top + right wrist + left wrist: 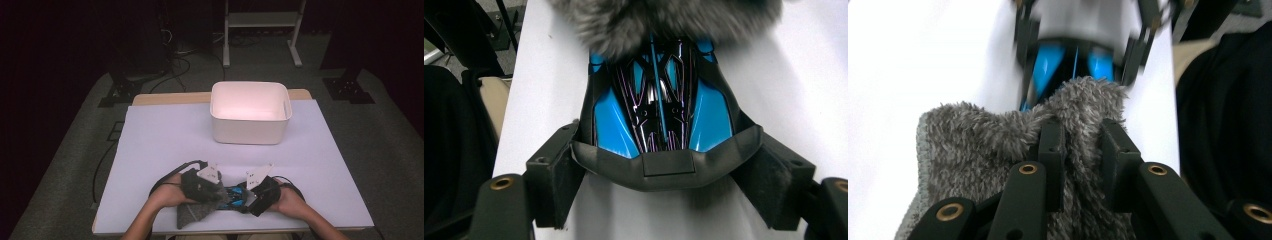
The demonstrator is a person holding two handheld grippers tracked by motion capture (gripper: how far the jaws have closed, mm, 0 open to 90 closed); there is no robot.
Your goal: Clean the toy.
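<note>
A: What is the left gripper (pixel 1080 150) pinching?
B: The fluffy grey cloth (pixel 998 145), down on the white table (pixel 165 140).
A: And the right gripper (pixel 669 180)?
B: Its wide jaws hug the blue toy car (pixel 661 115). The cloth maybe touches it.

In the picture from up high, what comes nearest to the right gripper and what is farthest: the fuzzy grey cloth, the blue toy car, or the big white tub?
1. Blue and black toy car: between the right gripper's jaws, at the table's near edge.
2. Fuzzy grey cloth: just beyond the car, toward the left gripper, which pinches it.
3. White plastic tub: far off, at the table's back.
</note>
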